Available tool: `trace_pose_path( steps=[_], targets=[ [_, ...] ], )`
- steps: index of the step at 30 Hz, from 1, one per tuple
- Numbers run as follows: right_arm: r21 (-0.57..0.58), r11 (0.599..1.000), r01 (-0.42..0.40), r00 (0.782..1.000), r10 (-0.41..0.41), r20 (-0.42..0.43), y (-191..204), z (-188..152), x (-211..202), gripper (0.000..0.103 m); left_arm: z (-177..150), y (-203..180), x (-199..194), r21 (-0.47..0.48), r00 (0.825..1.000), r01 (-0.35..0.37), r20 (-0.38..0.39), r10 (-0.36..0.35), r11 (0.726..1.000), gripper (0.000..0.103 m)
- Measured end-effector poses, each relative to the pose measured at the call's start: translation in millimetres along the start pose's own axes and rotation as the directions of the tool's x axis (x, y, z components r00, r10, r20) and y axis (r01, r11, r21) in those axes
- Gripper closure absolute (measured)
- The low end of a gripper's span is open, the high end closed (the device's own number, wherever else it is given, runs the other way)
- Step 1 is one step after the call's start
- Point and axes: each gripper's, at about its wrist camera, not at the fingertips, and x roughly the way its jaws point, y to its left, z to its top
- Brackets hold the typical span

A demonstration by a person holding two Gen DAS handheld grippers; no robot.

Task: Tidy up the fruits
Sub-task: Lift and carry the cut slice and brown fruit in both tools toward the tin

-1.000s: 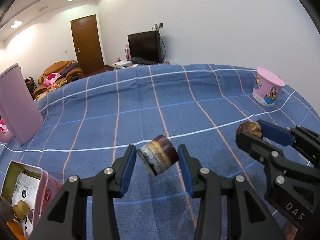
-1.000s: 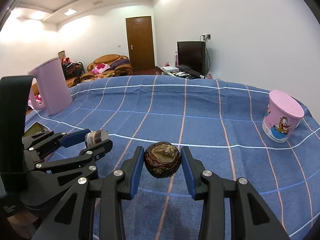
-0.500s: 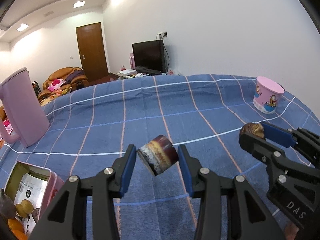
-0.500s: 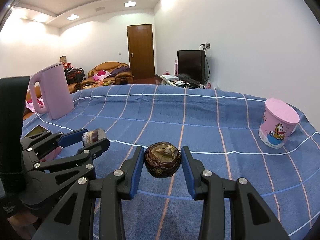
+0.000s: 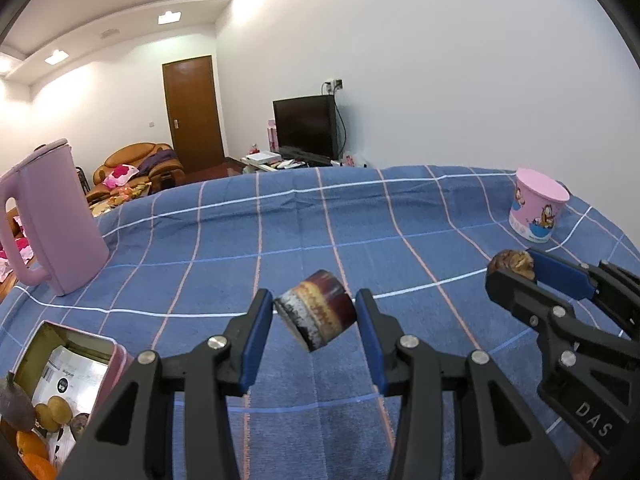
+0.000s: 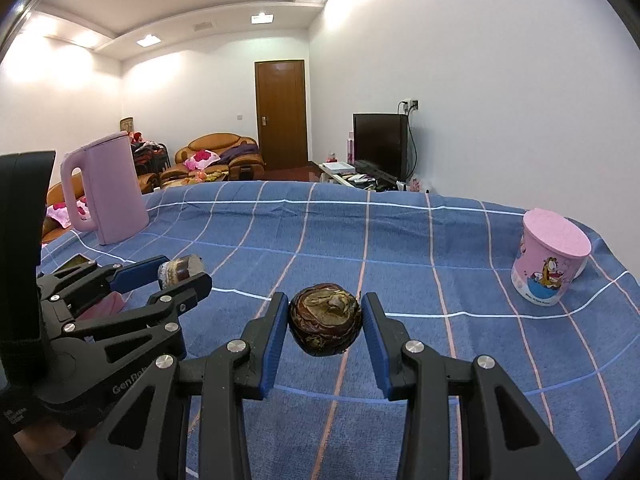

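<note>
Grippers fill the lower part of both views, each clamped on a piece of fruit above a blue checked tablecloth (image 5: 304, 216). In the left wrist view, the left gripper (image 5: 315, 312) sits at lower centre, its blue pads pressed against the sides of a dark red, cut-ended fruit (image 5: 316, 309) that is tilted, its pale cut face turned toward the lower left. The fruit is held clear of the cloth. At the right edge of the same frame, the right gripper (image 5: 516, 266) reaches in from the side, closed on a brown, wrinkled round fruit (image 5: 512, 263) of which only the top shows.

In the right wrist view that wrinkled fruit sits at lower centre, squeezed between the two blue pads. The left gripper comes in from the left edge there with the dark red fruit at its tip.

In the lower left corner of the left wrist view stands an open pink box (image 5: 116, 364), holding oranges (image 5: 30, 446), small yellowish fruits (image 5: 52, 416) and a dark purple one (image 5: 16, 404) on printed paper. A pink kettle (image 5: 52, 216) stands on the cloth at the left, well apart from both grippers. A pink cartoon cup (image 5: 538, 210) stands at the right, far side of the cloth. Beyond the table are a dark television (image 5: 306, 126), a brown door (image 5: 192, 112) and a brown sofa (image 5: 136, 164).
</note>
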Motion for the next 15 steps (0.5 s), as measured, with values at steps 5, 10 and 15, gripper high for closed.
trace_pose_path(
  steps=[5,10,15],
  targets=[
    [-0.005,1.0,0.007,1.0,-0.007,0.024,1.2,-0.5,-4.8,0.063,-0.7,0.4,-4.5,-0.002,1.0,-0.012,0.024,0.012,1.0,0.058],
    [-0.011,1.0,0.015,0.999,-0.014,0.041,2.3,-0.4,-8.2,0.063,-0.8,0.4,-8.3,-0.001,0.999,-0.022,0.041,0.022,1.0,0.058],
    [-0.016,1.0,0.021,0.998,-0.02,0.062,3.4,-0.6,-12.1,0.063,-1.9,1.0,-11.9,-0.004,0.998,-0.029,0.056,0.029,1.0,0.058]
  ],
)
